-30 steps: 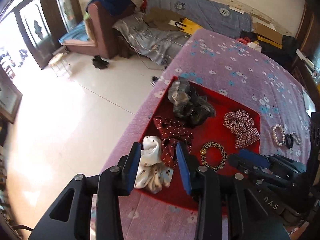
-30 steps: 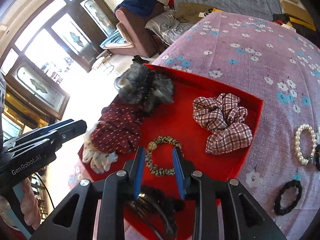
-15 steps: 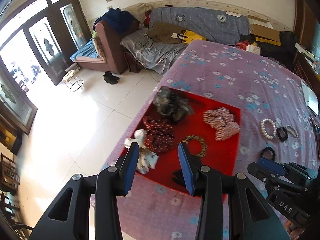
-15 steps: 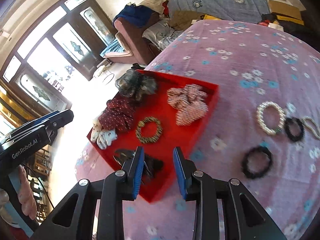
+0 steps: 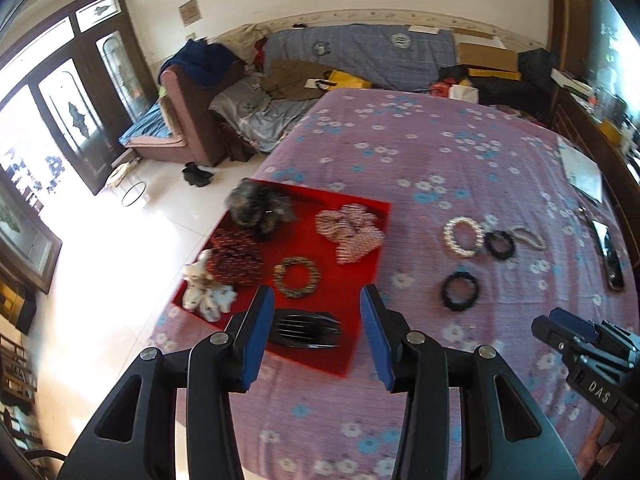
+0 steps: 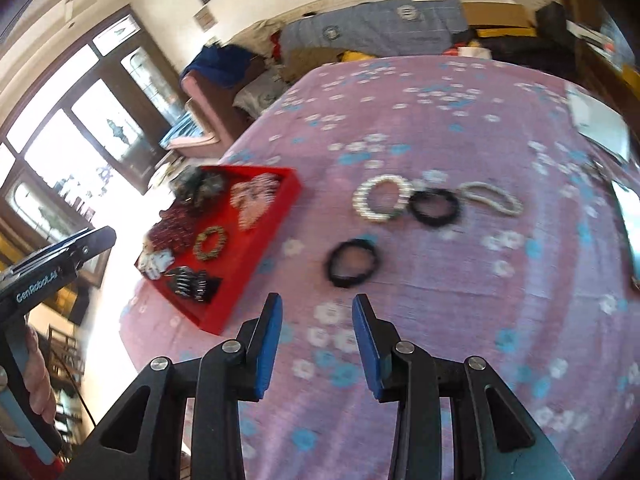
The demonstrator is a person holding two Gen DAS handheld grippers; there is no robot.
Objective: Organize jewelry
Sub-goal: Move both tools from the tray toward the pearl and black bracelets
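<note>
A red tray (image 5: 376,248) (image 6: 256,256) on the purple flowered bedspread holds several hair items: scrunchies, a leopard-print ring (image 5: 297,276) and a black claw clip (image 5: 306,329). To its right on the cloth lie a white pearl bracelet (image 5: 463,236) (image 6: 382,197), a black band beside it (image 5: 500,244) (image 6: 435,207), a pale beaded loop (image 6: 491,198) and another black hair tie (image 5: 460,290) (image 6: 353,263). My left gripper (image 5: 318,320) is open and empty above the tray's near edge. My right gripper (image 6: 317,322) is open and empty, just short of the nearer black hair tie.
A phone (image 5: 609,254) and a paper sheet (image 5: 582,168) lie at the bed's right side. A sofa (image 5: 360,56) piled with clothes stands behind the bed. The bed's left edge drops to a white tiled floor (image 5: 100,248).
Both grippers have pulled up and back from the tray. The black claw clip now lies in the tray's near corner. The right gripper has swung right toward the loose bracelets.
</note>
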